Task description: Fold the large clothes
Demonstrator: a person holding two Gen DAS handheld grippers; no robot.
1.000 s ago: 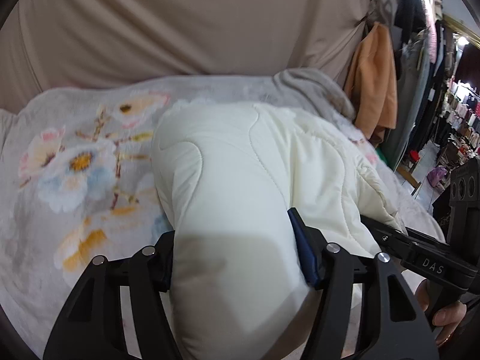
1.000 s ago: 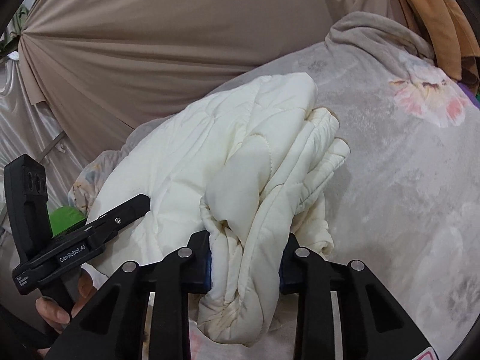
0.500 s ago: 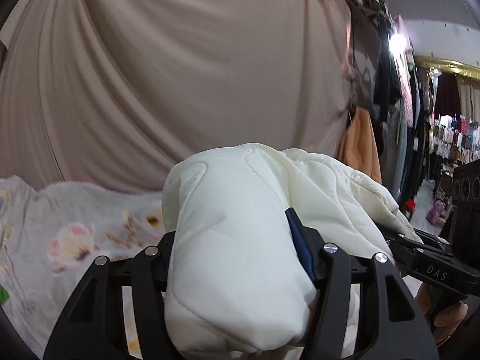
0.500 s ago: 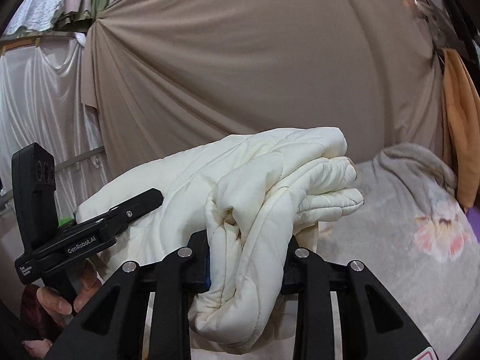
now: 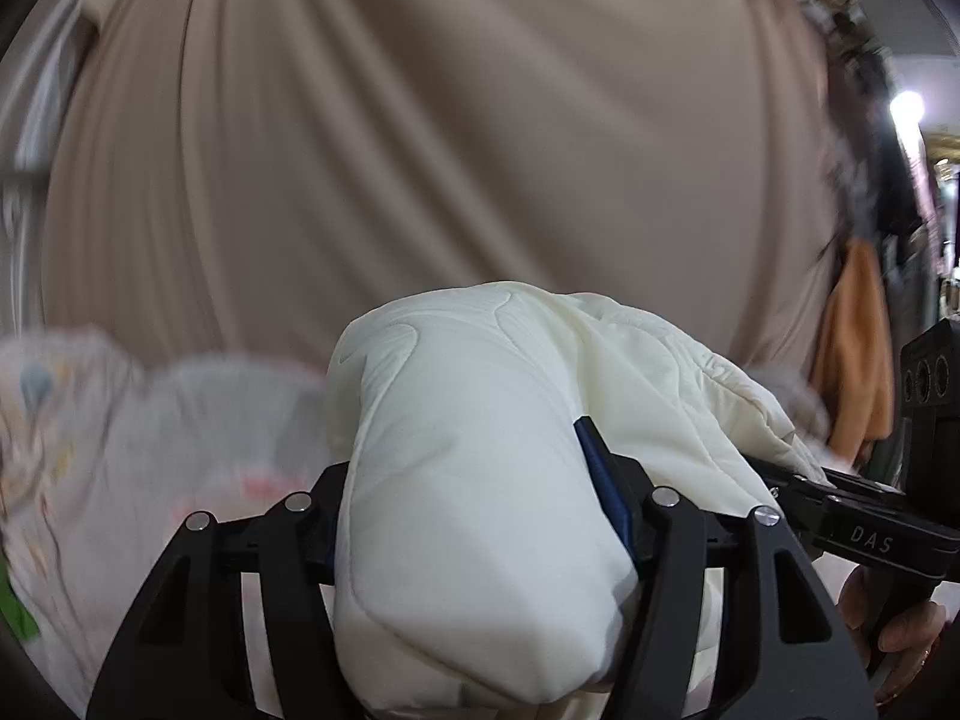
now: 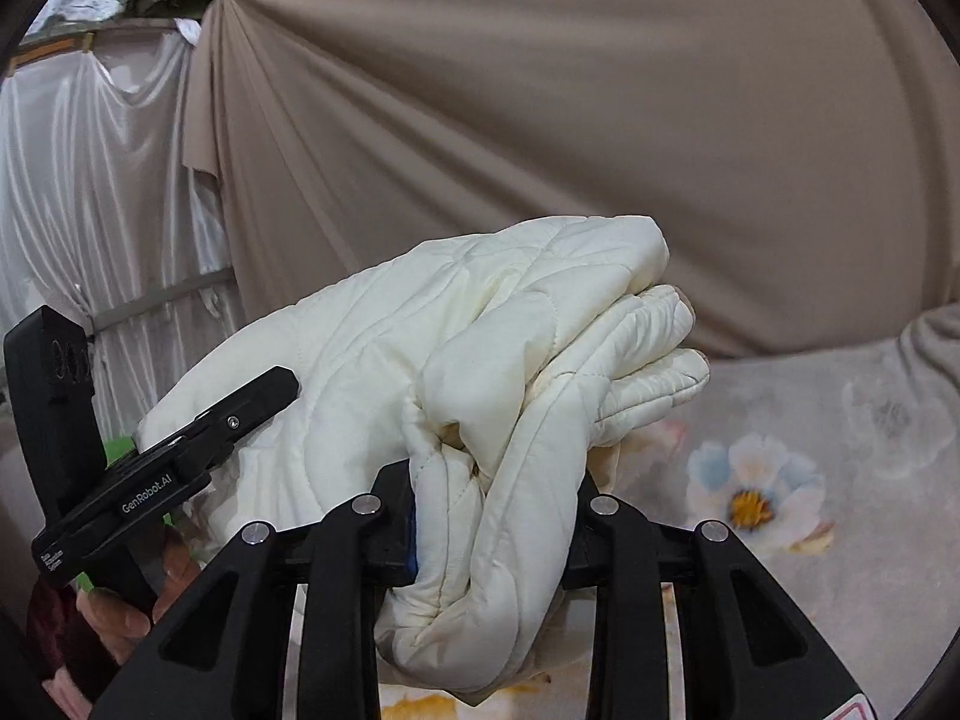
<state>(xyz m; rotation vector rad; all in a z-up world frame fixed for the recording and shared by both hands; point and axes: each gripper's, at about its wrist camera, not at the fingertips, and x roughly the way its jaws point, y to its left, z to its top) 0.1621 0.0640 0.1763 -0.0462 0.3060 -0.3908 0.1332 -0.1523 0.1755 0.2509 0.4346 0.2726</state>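
A folded cream quilted jacket (image 5: 480, 450) is held up in the air above the bed between both grippers. My left gripper (image 5: 474, 516) is shut on one thick folded end of it. My right gripper (image 6: 492, 516) is shut on the other end of the jacket (image 6: 510, 372), where several padded layers bunch together. Each gripper shows in the other's view: the right one (image 5: 870, 534) at the right edge, the left one (image 6: 150, 480) at the lower left. The jacket hides the fingertips.
A grey floral bedspread (image 6: 810, 450) lies below; it also shows in the left wrist view (image 5: 150, 450). A beige draped curtain (image 6: 540, 120) fills the background. White satin drapes (image 6: 90, 210) hang at left. An orange garment (image 5: 852, 360) and hanging clothes are at right.
Both grippers have lifted the folded jacket off the bedspread and tilted upward; the bed has dropped low in both views and the curtain now fills them.
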